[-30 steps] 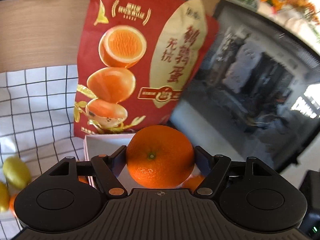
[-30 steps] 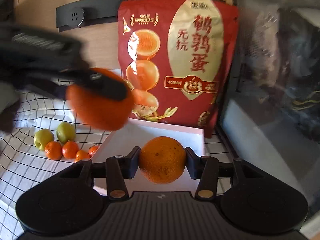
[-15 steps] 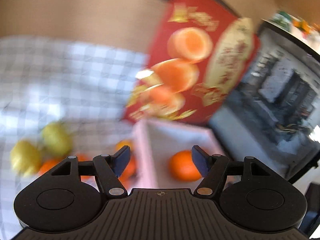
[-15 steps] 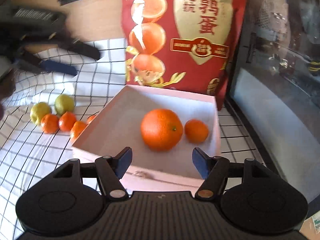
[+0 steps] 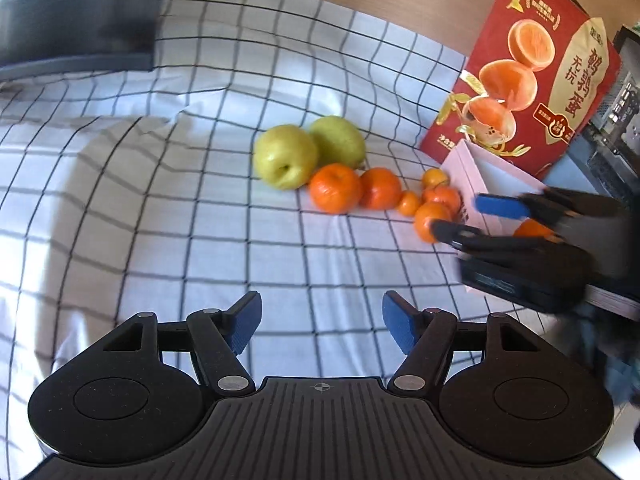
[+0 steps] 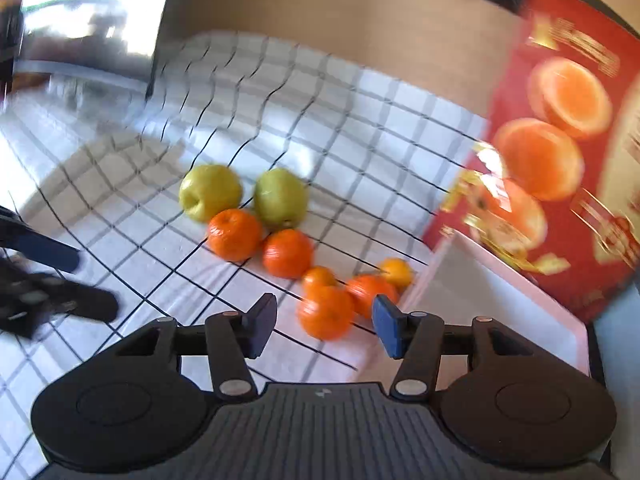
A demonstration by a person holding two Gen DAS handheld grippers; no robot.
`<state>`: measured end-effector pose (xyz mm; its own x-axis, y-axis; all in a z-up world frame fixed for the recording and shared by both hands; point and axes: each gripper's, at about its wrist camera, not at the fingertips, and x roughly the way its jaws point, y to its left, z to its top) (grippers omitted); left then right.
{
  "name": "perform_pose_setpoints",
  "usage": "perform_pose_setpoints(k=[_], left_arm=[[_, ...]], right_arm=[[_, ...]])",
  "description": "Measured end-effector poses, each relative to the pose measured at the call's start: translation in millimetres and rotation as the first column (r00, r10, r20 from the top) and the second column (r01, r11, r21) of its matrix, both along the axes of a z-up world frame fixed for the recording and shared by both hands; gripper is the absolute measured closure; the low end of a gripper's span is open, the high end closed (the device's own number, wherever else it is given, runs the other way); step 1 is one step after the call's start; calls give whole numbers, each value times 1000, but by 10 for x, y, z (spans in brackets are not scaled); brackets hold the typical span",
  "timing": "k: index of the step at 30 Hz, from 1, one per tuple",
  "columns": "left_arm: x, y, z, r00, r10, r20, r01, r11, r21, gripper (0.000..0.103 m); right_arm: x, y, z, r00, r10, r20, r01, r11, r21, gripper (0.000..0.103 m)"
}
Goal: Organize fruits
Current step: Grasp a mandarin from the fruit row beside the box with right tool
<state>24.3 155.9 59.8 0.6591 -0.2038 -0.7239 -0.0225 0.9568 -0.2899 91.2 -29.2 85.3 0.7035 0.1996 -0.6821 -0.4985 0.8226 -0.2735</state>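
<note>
Two green apples (image 5: 286, 156) (image 6: 210, 192) and several oranges and small tangerines (image 5: 335, 188) (image 6: 234, 234) lie in a cluster on the checked cloth (image 5: 160, 200). A pink box (image 5: 492, 176) (image 6: 480, 300) stands to their right; an orange (image 5: 532, 229) shows inside it, partly hidden. My left gripper (image 5: 322, 328) is open and empty, held back from the fruit. My right gripper (image 6: 324, 326) is open and empty, with a tangerine (image 6: 326, 312) lying just beyond the fingertips beside the box. In the left wrist view the right gripper (image 5: 472, 218) shows at the box's left edge.
A red snack bag (image 5: 532, 72) (image 6: 560, 140) stands behind the box against the wooden wall. A dark appliance (image 5: 76, 12) sits at the far left. A dark glass-fronted unit (image 5: 616, 128) is at the right. The right wrist view is motion-blurred.
Both grippers opened and let their oranges drop into the pink box. Both then swung left, away from the box, toward the fruit on the cloth.
</note>
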Motion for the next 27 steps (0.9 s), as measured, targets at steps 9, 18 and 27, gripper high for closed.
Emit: perform_pose_setpoints(k=[9,18,27], left_arm=[[-228,332,-125,997,74,-8,-74,997,-38,31],[-178,288,-196,1000,19,-18,-20,998,-57,31],[-4,100,-201,998,-56,-10,55,998,-35,31]], right_arm=[[267,469,-487,1000,-19,11,21,960,-280,55],[61,361,-309,999,-53,0,52,980,-194,67],[-587,5,-127,986,-85,-144,100,990,103,67]])
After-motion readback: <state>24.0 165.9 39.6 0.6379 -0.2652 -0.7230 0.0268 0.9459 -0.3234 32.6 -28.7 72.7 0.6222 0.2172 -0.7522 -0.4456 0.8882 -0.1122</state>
